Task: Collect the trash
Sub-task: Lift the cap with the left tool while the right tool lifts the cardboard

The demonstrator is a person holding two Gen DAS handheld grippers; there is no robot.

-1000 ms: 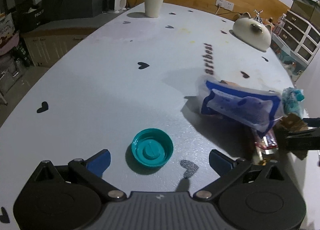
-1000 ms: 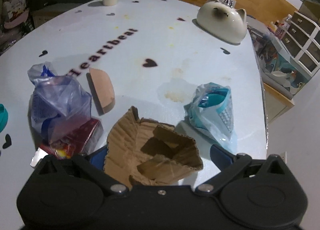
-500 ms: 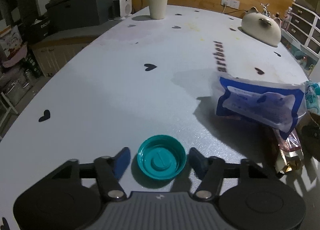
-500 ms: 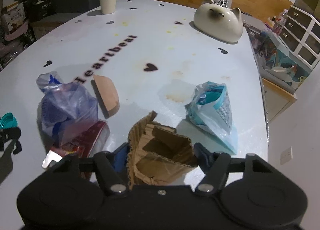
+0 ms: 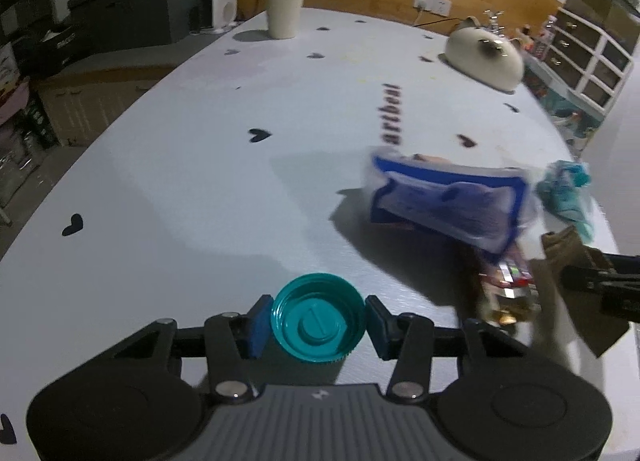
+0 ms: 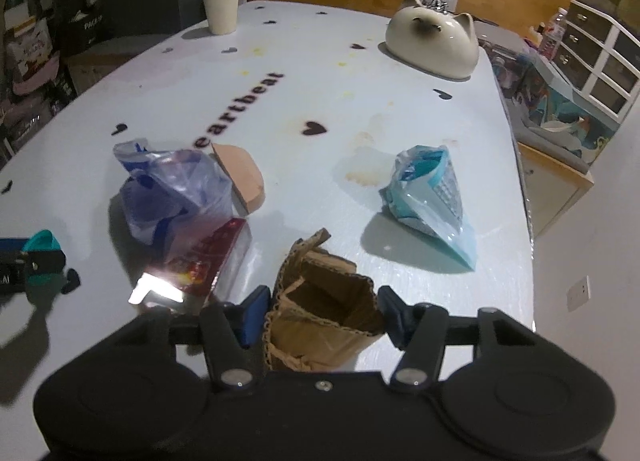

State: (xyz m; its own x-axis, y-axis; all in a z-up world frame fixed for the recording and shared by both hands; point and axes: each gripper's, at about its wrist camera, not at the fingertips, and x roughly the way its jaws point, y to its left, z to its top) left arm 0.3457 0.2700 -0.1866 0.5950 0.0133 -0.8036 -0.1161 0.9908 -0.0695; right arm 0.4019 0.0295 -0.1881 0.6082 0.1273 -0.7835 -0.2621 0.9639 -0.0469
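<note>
My left gripper (image 5: pixel 318 321) is shut on a teal bottle cap (image 5: pixel 318 319), held just above the white table (image 5: pixel 180 189). My right gripper (image 6: pixel 322 315) is shut on a crumpled piece of brown cardboard (image 6: pixel 320 313), lifted off the table. On the table lie a blue-and-white plastic bag (image 6: pixel 176 189), a red shiny wrapper (image 6: pixel 200 261), a pink wedge-shaped sponge (image 6: pixel 240 177) and a light-blue plastic packet (image 6: pixel 432 197). The left gripper with the cap shows at the left edge of the right wrist view (image 6: pixel 38 257).
A cream cup (image 5: pixel 284 13) stands at the table's far end. A white cat-shaped ceramic piece (image 6: pixel 434 43) sits at the far right. The table's right edge (image 6: pixel 520 189) runs close beside the light-blue packet. Cabinets and boxes stand beyond the table.
Both grippers have closed: the left on the teal cap, the right on the cardboard. Both have lifted slightly off the table with their pieces.
</note>
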